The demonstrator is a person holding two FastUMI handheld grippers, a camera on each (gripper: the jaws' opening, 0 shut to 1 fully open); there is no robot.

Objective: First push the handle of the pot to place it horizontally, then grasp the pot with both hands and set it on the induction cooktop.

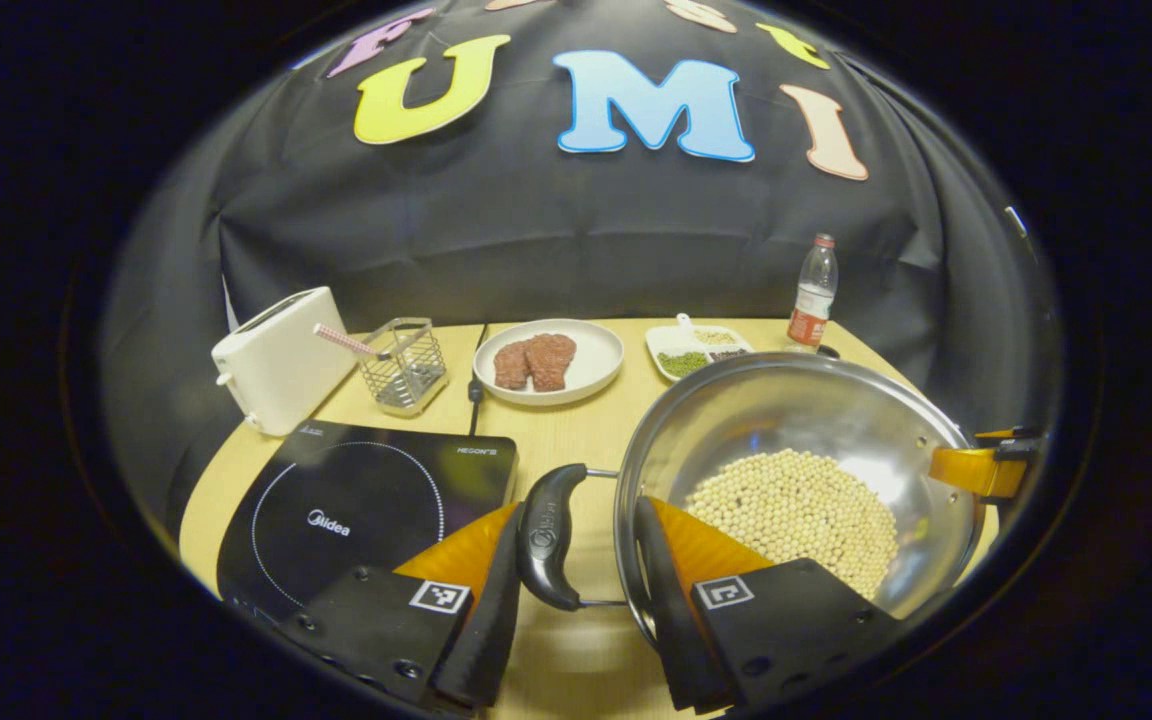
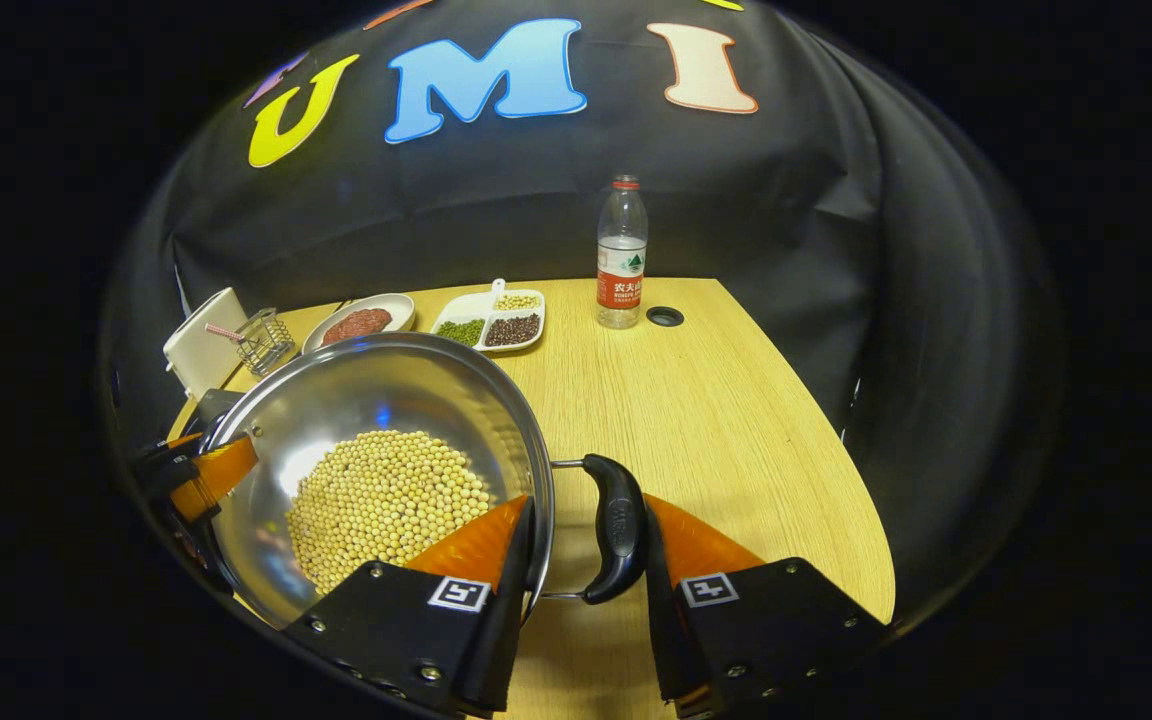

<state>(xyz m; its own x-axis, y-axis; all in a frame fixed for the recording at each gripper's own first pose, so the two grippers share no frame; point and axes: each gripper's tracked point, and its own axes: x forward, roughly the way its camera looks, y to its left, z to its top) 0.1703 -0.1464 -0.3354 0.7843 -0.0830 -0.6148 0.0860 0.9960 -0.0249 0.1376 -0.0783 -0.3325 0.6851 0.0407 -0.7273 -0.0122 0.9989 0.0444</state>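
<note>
Handles come first: we judge the pushing step done, since both loop handles of the pot (image 1: 796, 480) lie level, and we are now in the two-handed grasp. In the left gripper view our left gripper (image 1: 576, 560) straddles the pot's left handle (image 1: 548, 535), one finger outside the handle and the other against the pot's rim; a little gap shows on each side, so we read the claw as apart and not yet clamped. In the right gripper view our right gripper (image 2: 586, 560) sits the same way around the right handle (image 2: 618, 528), one finger at the rim over the soybeans (image 2: 386, 505) and one outside the handle, also apart as far as we can tell.

The pot rests on the wooden table (image 2: 716, 400), with the induction cooktop (image 1: 356, 505) just beside it at nine o'clock in the left gripper view. Beyond, at about eleven o'clock, stand a white toaster (image 1: 276, 360) and a wire basket (image 1: 404, 365); a plate of meat (image 1: 548, 360) lies at twelve, a divided dish of beans (image 1: 698, 348) and a water bottle (image 1: 813, 305) toward one o'clock.

Next, we think, both claws must close firmly on their handles, then lift together and level so the soybeans do not slide, carry the pot toward nine o'clock and lower it inside the cooktop's ring.
</note>
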